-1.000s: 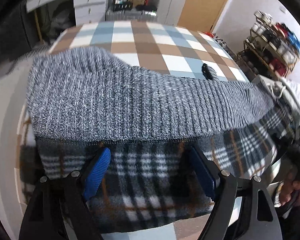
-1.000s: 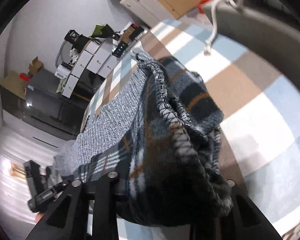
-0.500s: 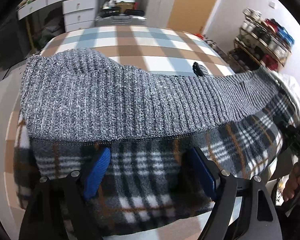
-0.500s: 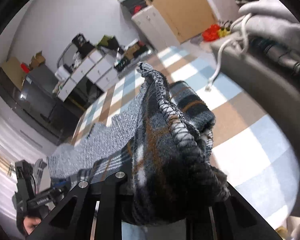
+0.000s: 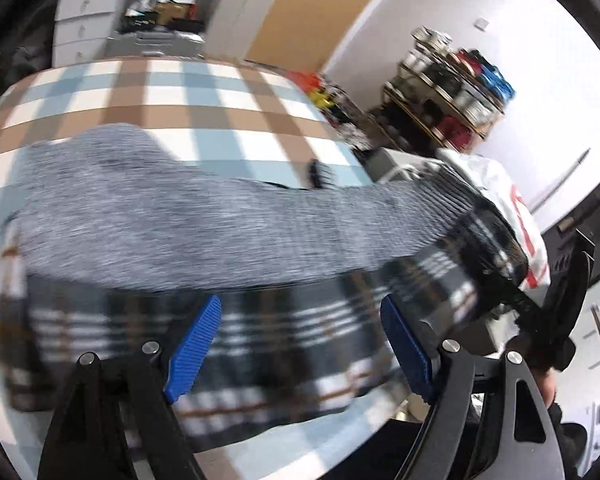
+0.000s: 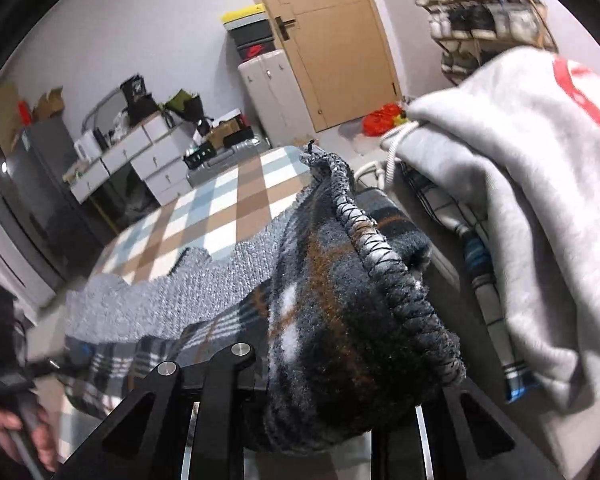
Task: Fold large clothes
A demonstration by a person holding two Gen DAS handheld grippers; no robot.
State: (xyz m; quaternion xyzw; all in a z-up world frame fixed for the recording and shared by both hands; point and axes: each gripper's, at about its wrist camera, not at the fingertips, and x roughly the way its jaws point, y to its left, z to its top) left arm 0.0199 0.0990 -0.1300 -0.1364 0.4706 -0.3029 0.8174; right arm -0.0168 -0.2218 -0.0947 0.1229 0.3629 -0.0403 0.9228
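the right gripper is clenched on a bunched edge of the grey ribbed knit garment with dark plaid fleece lining. the left gripper, its blue pads spread apart, hovers released over the garment, which stretches across the brown, blue and white checked table. a grey hoodie with red print lies heaped just beside it, before a tan wooden door.

My left wrist camera sits low at the near edge of the checked table, close over the garment, facing the far edge. My right wrist camera looks from the table's right end along that same garment, very close. Both views share the table.
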